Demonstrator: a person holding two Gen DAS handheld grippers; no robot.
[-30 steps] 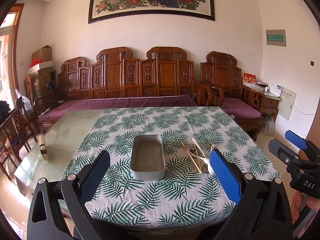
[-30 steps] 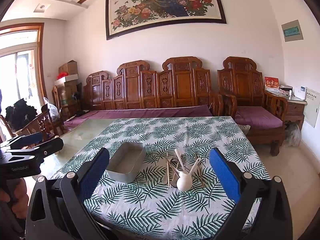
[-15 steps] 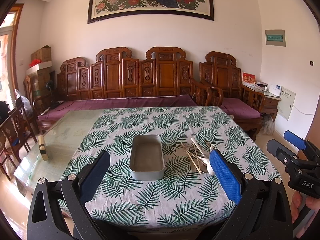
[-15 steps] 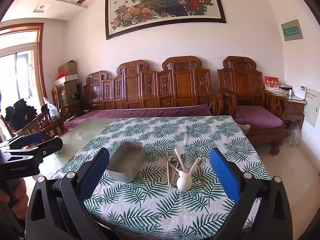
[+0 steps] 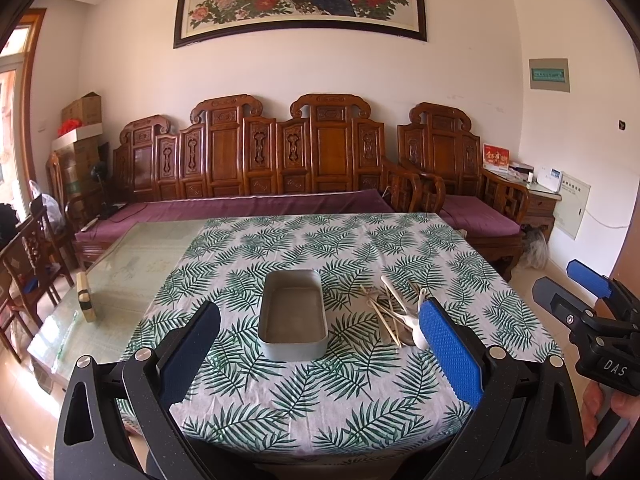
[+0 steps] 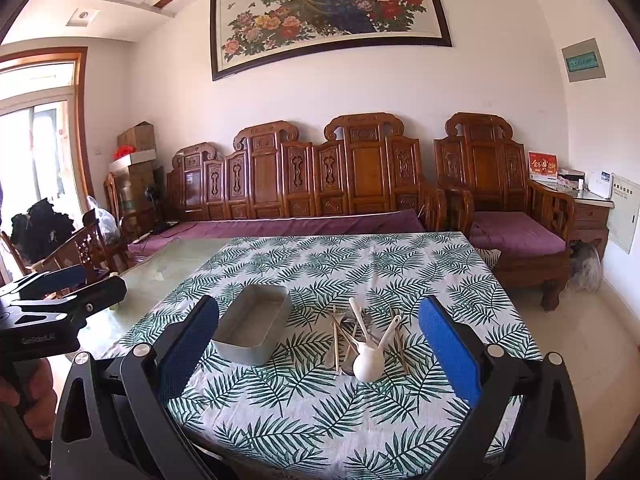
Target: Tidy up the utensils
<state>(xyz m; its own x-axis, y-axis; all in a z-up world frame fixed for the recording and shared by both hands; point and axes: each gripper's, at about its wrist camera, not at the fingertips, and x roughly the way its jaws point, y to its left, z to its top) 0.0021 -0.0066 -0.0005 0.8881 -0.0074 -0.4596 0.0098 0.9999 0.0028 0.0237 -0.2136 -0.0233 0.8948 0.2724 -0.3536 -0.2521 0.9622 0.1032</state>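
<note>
The left gripper point(image 5: 320, 354) hangs above the near edge of the desk point(image 5: 120, 280), and its jaws stand wide open with nothing between them. The right gripper point(image 6: 320, 354) is also held over the near edge, a little more to the right, and its jaws are wide open and hold nothing too. Both grippers are well apart from the things on the desk. A cloth with green leaf pattern point(image 5: 320, 392) covers the right part of the desk, and the left part shows bare glass. On the cloth stands a metal tray point(image 5: 293, 316), rectangular with rounded corners, and it looks empty inside. Just to the right of the tray lies a small heap of utensils point(image 6: 360, 340): some wooden chopsticks point(image 5: 386, 316) that cross each other, and white spoons point(image 6: 370, 362) on top of them, one with its bowl toward the near side. I think there is also a metal utensil under the heap, but I cannot tell which kind. The heap is beside the tray and does not touch it. On the bare glass at the far left lies a small wooden block point(image 5: 86, 296). Behind the desk stands a long carved wooden bench point(image 5: 280, 168) with a purple cushion.
</note>
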